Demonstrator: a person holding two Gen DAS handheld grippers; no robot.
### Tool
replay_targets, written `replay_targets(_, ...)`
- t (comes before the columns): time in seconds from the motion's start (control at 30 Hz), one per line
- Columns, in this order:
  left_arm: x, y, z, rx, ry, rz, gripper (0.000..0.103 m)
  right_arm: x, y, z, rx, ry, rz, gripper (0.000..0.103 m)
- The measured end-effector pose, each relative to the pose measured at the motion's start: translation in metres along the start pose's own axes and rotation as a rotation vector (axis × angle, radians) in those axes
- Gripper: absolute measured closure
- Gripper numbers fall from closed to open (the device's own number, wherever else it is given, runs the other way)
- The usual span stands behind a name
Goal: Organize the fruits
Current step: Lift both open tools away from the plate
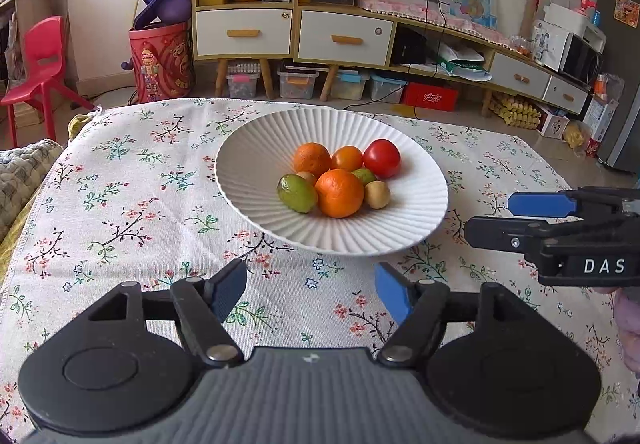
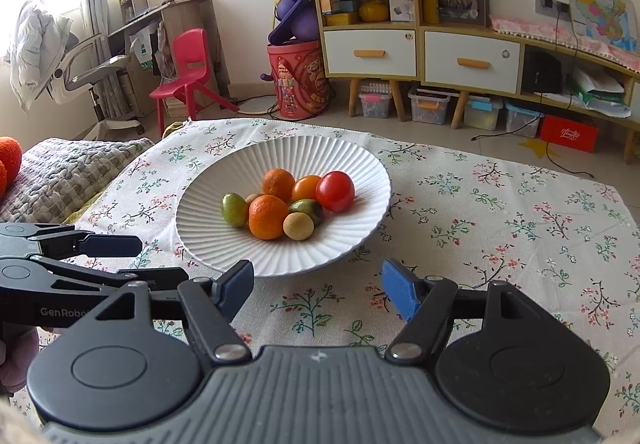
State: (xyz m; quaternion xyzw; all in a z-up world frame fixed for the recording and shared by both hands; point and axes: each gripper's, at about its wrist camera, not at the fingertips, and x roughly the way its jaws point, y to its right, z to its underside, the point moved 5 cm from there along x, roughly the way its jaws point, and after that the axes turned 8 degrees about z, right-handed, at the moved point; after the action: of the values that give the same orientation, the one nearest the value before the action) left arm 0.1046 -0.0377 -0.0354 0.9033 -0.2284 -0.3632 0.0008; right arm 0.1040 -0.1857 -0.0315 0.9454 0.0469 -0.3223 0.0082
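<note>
A white ribbed plate (image 1: 256, 148) (image 2: 224, 244) stands on the floral tablecloth and holds several fruits: oranges (image 1: 339, 193) (image 2: 268, 217), a red tomato (image 1: 382, 158) (image 2: 335, 191), a green fruit (image 1: 297, 193) (image 2: 234, 209) and a small tan fruit (image 1: 377, 195) (image 2: 298, 226). My left gripper (image 1: 310, 290) is open and empty, just in front of the plate. My right gripper (image 2: 318, 290) is open and empty, also in front of the plate. Each gripper shows from the side in the other's view: the right one (image 1: 496, 220), the left one (image 2: 160, 258).
The floral tablecloth (image 1: 120, 204) (image 2: 500, 224) covers the table. A grey knitted blanket (image 2: 68, 172) lies off the table's left edge, with an orange thing (image 2: 9, 158) at the frame edge. Cabinets, a red chair (image 1: 42, 64) and storage boxes stand behind.
</note>
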Motion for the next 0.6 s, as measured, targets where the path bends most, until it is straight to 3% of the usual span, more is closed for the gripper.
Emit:
replay_targets(0.2,-0.004,0.0,0.006,-0.014,-0.018,-0.023,0.031,-0.006,0.0,0.009,0.02,-0.026,0.027,0.026)
replay_targets(0.33,-0.007,0.0,0.008,-0.031,-0.022,-0.044,0.018,-0.009,-0.002,0.014,0.021,-0.039,0.049,0.02)
replay_targets(0.6,-0.012,-0.003,0.011,-0.076,-0.037,-0.095,0.011,-0.012,-0.003,0.017,0.03,-0.073,0.106,0.009)
